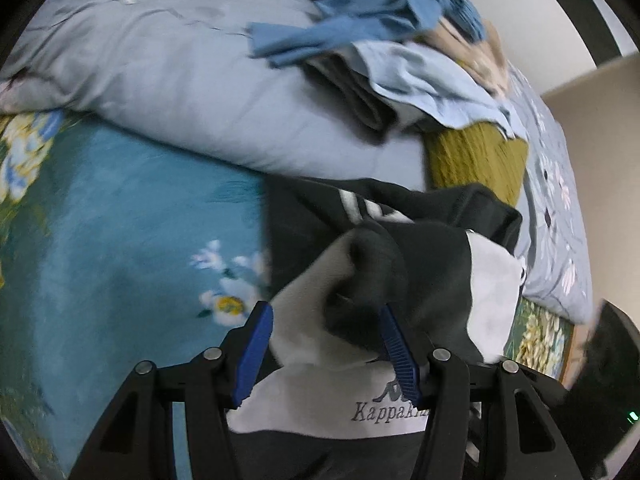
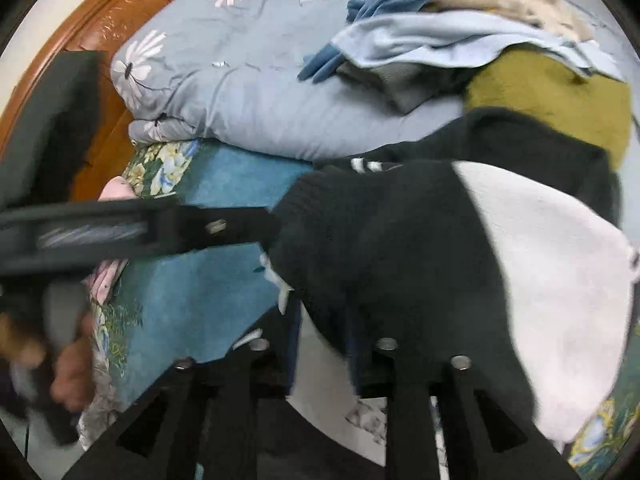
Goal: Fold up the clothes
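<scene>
A black and white sweatshirt [image 1: 420, 264] with a Kappa logo lies bunched on the teal floral bed sheet [image 1: 120, 240]. My left gripper [image 1: 326, 344] has its blue pads spread wide, with a fold of the sweatshirt lying between them. In the right wrist view the same sweatshirt [image 2: 400, 240] drapes over my right gripper [image 2: 324, 332] and hides its fingertips. The left gripper's arm [image 2: 160, 228] reaches in from the left and touches the black sleeve.
A light blue floral duvet [image 1: 180, 80] is heaped behind. On it lies a pile of clothes: blue garments [image 1: 360, 12], a pale blue one [image 1: 432, 80], a beige one and an olive knit [image 1: 476, 160]. A wooden headboard [image 2: 100, 20] stands at the left.
</scene>
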### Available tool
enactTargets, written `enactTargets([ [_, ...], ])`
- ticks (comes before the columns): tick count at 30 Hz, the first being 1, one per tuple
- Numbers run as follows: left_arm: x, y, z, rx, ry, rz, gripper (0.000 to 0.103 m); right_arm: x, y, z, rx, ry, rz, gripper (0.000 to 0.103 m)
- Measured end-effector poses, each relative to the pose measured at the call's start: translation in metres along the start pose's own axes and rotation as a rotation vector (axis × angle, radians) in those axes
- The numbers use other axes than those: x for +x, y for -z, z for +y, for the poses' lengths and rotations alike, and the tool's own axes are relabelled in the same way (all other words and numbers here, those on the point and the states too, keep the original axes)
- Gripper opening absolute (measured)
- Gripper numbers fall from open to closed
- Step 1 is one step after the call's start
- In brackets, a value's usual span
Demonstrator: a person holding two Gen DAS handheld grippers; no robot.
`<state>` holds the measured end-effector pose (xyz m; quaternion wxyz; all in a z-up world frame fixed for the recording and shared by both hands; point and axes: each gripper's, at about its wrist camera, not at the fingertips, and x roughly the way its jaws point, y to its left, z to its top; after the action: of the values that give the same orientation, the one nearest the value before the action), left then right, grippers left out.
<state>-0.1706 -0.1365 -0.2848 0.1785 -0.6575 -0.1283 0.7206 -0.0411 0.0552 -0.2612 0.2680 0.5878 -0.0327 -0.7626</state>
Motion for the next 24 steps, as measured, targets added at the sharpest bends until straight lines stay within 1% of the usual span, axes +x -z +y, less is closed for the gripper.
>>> enactTargets([
  [2, 0.014, -0.001, -0.005, 0.027, -0.013, 0.022, 0.06, -0.021, 0.013, -0.022, 0.049, 0.029, -0.03, 0.032],
  [4, 0.027, -0.003, -0.006, 0.042, -0.017, 0.043, 0.06, -0.042, 0.03, -0.059, 0.141, 0.109, -0.053, 0.032],
  [5, 0.031, -0.004, -0.006, 0.046, -0.007, 0.044, 0.06, -0.05, 0.037, -0.075, 0.186, 0.141, -0.061, 0.032],
  [7, 0.041, -0.005, -0.005, 0.054, 0.007, 0.049, 0.058, -0.066, 0.054, -0.122, 0.334, 0.216, -0.072, 0.033],
  [8, 0.046, -0.006, -0.004, 0.055, 0.005, 0.056, 0.057, -0.072, 0.061, -0.139, 0.393, 0.239, -0.078, 0.033],
  [9, 0.051, -0.006, -0.003, 0.056, -0.001, 0.065, 0.051, -0.08, 0.069, -0.159, 0.467, 0.259, -0.092, 0.033],
  [10, 0.054, -0.006, -0.002, 0.056, -0.005, 0.069, 0.048, -0.086, 0.074, -0.172, 0.513, 0.268, -0.103, 0.033],
  [12, 0.054, -0.006, -0.001, 0.058, -0.006, 0.059, 0.029, -0.096, 0.082, -0.19, 0.584, 0.29, -0.126, 0.033],
  [13, 0.052, -0.004, -0.001, 0.059, 0.01, 0.056, 0.026, -0.099, 0.086, -0.196, 0.612, 0.293, -0.136, 0.033],
  [14, 0.05, -0.003, -0.002, 0.061, 0.032, 0.054, 0.011, -0.1, 0.088, -0.198, 0.628, 0.292, -0.142, 0.033],
  [15, 0.047, -0.002, -0.003, 0.062, 0.054, 0.052, 0.0, -0.1, 0.09, -0.2, 0.642, 0.291, -0.147, 0.033],
  [17, 0.039, 0.006, -0.01, 0.092, 0.089, 0.043, 0.0, -0.098, 0.093, -0.202, 0.652, 0.286, -0.144, 0.033],
  [19, 0.024, 0.016, -0.023, 0.135, 0.13, 0.016, 0.0, -0.093, 0.094, -0.199, 0.658, 0.266, -0.134, 0.033],
  [20, 0.014, 0.021, -0.027, 0.138, 0.162, 0.001, 0.0, -0.091, 0.096, -0.198, 0.663, 0.258, -0.131, 0.033],
  [21, 0.004, 0.026, -0.03, 0.137, 0.178, -0.019, 0.0, -0.091, 0.1, -0.197, 0.667, 0.248, -0.132, 0.033],
  [22, -0.004, 0.03, -0.031, 0.14, 0.168, -0.037, 0.0, -0.09, 0.102, -0.196, 0.669, 0.24, -0.132, 0.033],
  [23, -0.009, 0.032, -0.029, 0.147, 0.139, -0.051, 0.0, -0.09, 0.104, -0.194, 0.67, 0.236, -0.131, 0.033],
  [24, -0.012, 0.034, -0.027, 0.163, 0.089, -0.061, 0.0, -0.089, 0.106, -0.193, 0.671, 0.231, -0.13, 0.033],
])
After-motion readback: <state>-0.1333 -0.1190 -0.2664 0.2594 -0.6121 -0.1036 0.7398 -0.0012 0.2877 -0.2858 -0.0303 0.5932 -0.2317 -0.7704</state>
